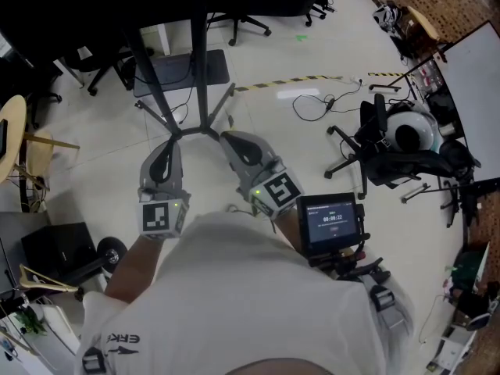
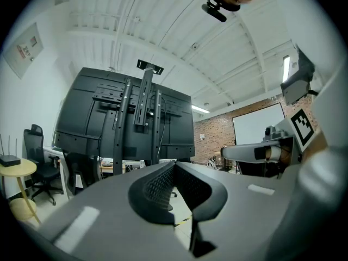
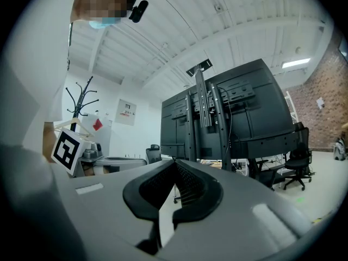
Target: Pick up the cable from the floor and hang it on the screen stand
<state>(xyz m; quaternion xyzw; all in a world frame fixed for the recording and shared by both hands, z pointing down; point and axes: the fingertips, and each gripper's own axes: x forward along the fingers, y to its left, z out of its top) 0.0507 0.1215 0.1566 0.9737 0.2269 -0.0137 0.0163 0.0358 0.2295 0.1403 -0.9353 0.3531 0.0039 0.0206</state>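
A black cable (image 1: pixel 314 106) lies in loose loops on the pale floor, to the right of the stand and well ahead of both grippers. The black screen stand (image 1: pixel 200 61) rises in front of me, its feet (image 1: pixel 205 131) spread on the floor. My left gripper (image 1: pixel 172 142) and right gripper (image 1: pixel 227 137) are held side by side just short of those feet, both shut and empty. The left gripper view has its closed jaws (image 2: pixel 174 165) pointing at the stand's back (image 2: pixel 144 105). The right gripper view has its closed jaws (image 3: pixel 175 161) facing the same stand (image 3: pixel 205 113).
A black office chair (image 1: pixel 388 143) stands right of the cable. Yellow-black striped tape (image 1: pixel 287 81) runs across the floor behind it. A round wooden table (image 1: pixel 14 135) and black boxes (image 1: pixel 55 248) sit at the left. A small screen device (image 1: pixel 334 220) rides by my right wrist.
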